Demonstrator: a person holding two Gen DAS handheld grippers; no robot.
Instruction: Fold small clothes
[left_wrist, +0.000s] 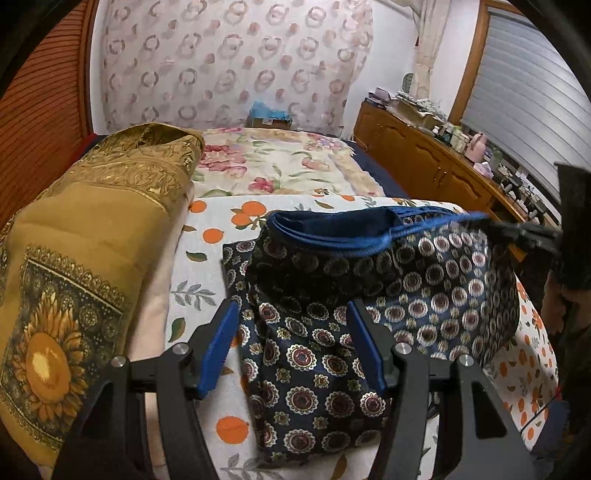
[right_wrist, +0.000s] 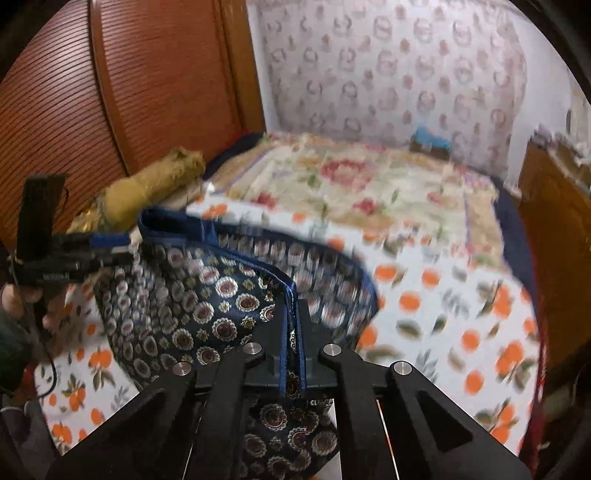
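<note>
A dark blue garment with round medallion print and a bright blue hem (left_wrist: 332, 280) lies partly folded on the orange-print sheet (left_wrist: 210, 236). My left gripper (left_wrist: 293, 343) is open, its blue fingers (left_wrist: 221, 343) spread over the lower part of the garment, holding nothing. My right gripper (right_wrist: 293, 332) is shut on the garment's blue-edged hem (right_wrist: 288, 295) and holds it lifted above the bed. It also shows at the right edge of the left wrist view (left_wrist: 517, 230), pulling the hem taut. The left gripper shows at the left of the right wrist view (right_wrist: 110, 243), near the garment's far corner.
A mustard sunflower-print blanket (left_wrist: 74, 258) is piled on the left. A floral quilt (left_wrist: 280, 166) covers the far bed. A wooden cabinet with clutter (left_wrist: 443, 162) stands on the right. A slatted wooden wardrobe (right_wrist: 129, 92) is on the left.
</note>
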